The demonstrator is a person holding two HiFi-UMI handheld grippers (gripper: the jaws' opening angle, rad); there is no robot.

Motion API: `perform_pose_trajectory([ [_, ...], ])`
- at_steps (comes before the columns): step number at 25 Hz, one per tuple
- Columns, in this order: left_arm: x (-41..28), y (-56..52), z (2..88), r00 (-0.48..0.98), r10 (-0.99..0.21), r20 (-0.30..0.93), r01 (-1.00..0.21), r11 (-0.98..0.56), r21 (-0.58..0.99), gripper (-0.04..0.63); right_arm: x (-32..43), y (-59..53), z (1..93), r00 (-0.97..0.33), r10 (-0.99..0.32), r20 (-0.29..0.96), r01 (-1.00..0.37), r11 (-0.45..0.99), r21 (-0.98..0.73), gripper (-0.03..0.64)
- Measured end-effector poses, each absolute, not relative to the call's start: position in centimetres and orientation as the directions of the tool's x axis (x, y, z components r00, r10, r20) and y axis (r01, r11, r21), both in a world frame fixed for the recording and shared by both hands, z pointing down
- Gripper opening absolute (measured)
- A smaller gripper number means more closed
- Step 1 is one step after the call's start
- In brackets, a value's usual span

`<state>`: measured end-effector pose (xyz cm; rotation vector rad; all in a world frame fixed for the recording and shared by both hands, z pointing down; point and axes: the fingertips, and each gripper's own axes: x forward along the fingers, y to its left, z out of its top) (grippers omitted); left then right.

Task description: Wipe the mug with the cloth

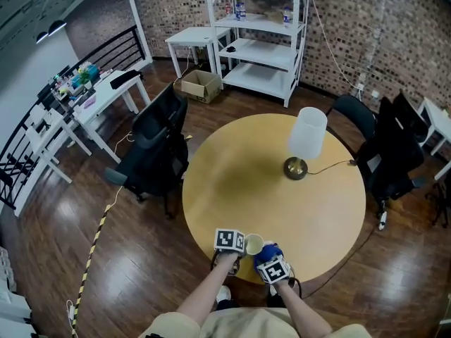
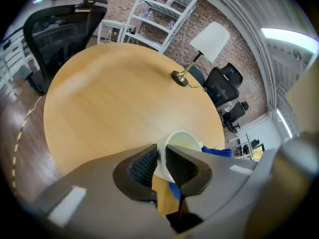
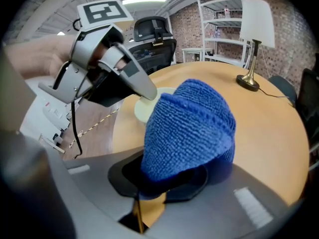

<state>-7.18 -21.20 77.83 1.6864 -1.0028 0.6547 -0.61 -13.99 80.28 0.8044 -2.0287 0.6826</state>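
Observation:
A pale cream mug (image 1: 254, 244) stands at the near edge of the round wooden table (image 1: 232, 182). My left gripper (image 2: 160, 161) is shut on the mug (image 2: 182, 142), with its wall pinched between the pads: one jaw inside the rim, the other outside. My right gripper (image 3: 169, 178) is shut on a bunched blue cloth (image 3: 192, 128), which bulges out over its jaws. The cloth (image 1: 268, 253) sits just right of the mug, close to it; whether they touch I cannot tell. In the right gripper view the mug (image 3: 147, 108) shows beyond the cloth, under the left gripper (image 3: 144, 91).
A table lamp (image 1: 306, 139) with a white shade and brass base stands on the far right of the table, its cord running off the edge. Black office chairs (image 1: 158, 146) stand left and right of the table. White shelving (image 1: 257, 34) lines the brick wall.

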Motion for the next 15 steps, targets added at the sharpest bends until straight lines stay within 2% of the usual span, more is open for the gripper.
perform_pose_trajectory([
  [9, -8.8, -19.1, 77.8, 0.446, -0.481, 0.755, -0.779, 0.207, 0.592, 0.049, -0.3, -15.2, 80.4, -0.456, -0.29, 0.842, -0.721, 0.674, -0.159, 0.063],
  [15, -9.1, -18.6, 78.0, 0.403, -0.527, 0.748, -0.734, 0.302, 0.608, 0.049, -1.2, -14.4, 80.5, -0.445, -0.268, 0.855, -0.682, 0.72, -0.13, 0.063],
])
